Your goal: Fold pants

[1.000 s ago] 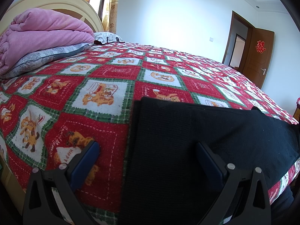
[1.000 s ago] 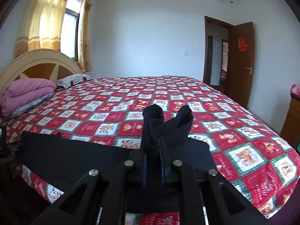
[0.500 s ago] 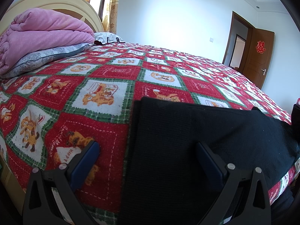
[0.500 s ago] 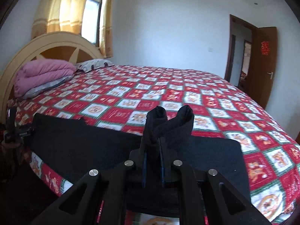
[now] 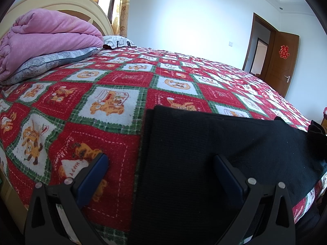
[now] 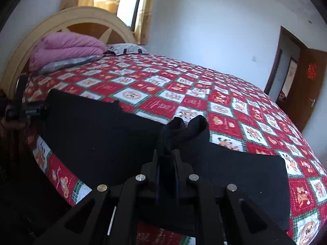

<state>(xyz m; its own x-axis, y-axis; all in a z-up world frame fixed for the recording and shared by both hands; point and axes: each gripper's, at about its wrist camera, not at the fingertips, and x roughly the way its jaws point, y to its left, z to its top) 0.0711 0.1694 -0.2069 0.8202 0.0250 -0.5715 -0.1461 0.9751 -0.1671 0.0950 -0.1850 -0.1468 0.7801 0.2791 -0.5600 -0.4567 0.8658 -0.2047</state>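
Your right gripper (image 6: pixel 167 159) pinched a bunched end of the pants (image 6: pixel 98 130); your left gripper (image 5: pixel 161 169) gaped empty, fold barely begun.

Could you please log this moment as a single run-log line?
task: fold pants | right gripper: shut on black pants, end lifted | left gripper: open over other end | surface: red quilt

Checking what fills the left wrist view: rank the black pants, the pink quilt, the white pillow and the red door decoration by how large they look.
1. Black pants, though nearness inflates them
2. Pink quilt
3. White pillow
4. Red door decoration
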